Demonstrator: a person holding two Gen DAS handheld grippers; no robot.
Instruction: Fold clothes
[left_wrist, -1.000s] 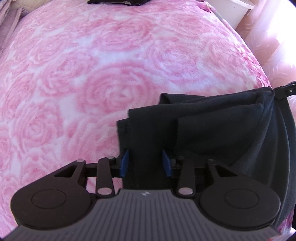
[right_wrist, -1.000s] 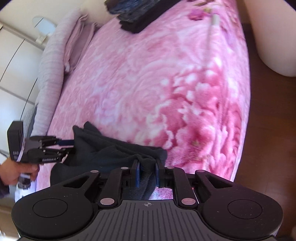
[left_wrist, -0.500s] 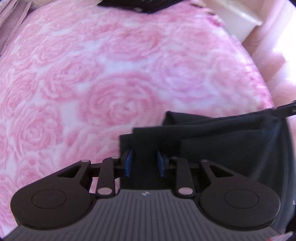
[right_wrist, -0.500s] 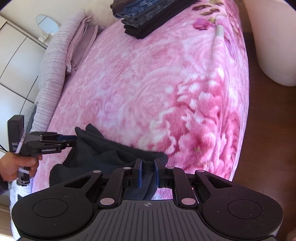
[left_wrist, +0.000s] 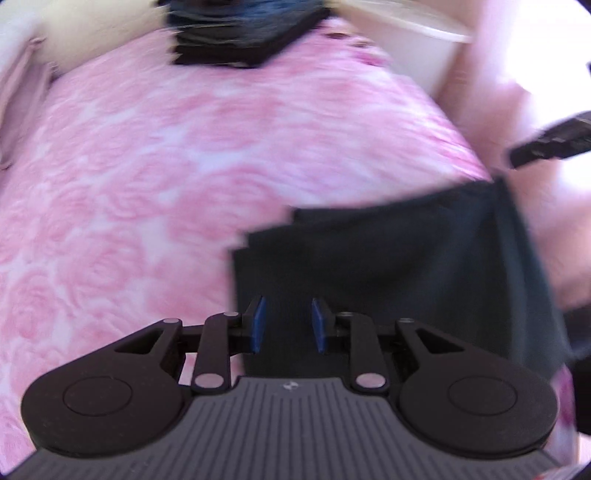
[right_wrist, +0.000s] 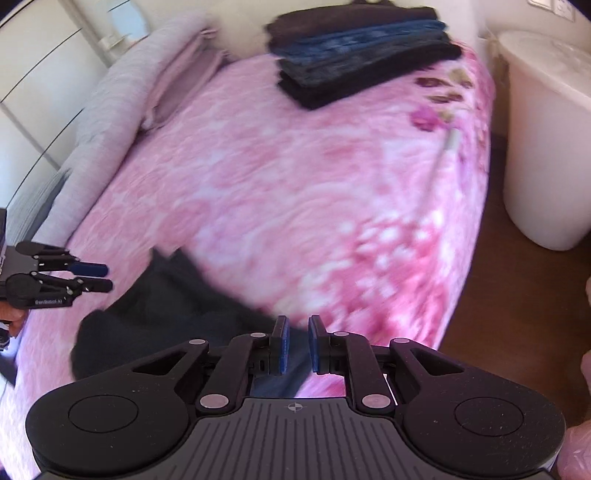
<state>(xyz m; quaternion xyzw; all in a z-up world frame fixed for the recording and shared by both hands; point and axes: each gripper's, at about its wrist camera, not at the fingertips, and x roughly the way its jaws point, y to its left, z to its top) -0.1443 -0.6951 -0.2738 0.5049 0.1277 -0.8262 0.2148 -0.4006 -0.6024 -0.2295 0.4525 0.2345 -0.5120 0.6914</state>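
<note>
A folded black garment (left_wrist: 391, 266) lies on the pink rose blanket (left_wrist: 166, 155) near the bed's front edge; it also shows in the right wrist view (right_wrist: 162, 306). My left gripper (left_wrist: 286, 323) hovers over its near edge with jaws apart and nothing between them. From the right wrist view the left gripper (right_wrist: 99, 277) sits clear of the cloth to the left. My right gripper (right_wrist: 295, 343) is slightly apart above the garment's right corner, holding nothing. Both views are motion-blurred.
A stack of folded dark and blue clothes (right_wrist: 358, 48) sits at the far end of the bed, also in the left wrist view (left_wrist: 243, 33). Grey pillows (right_wrist: 122, 107) line the left side. A white bin (right_wrist: 550, 129) stands on the wooden floor to the right.
Both grippers have let go of the black garment and pulled up and back from it. The garment now lies on the blanket. Both cameras tilted up toward the far stack.
</note>
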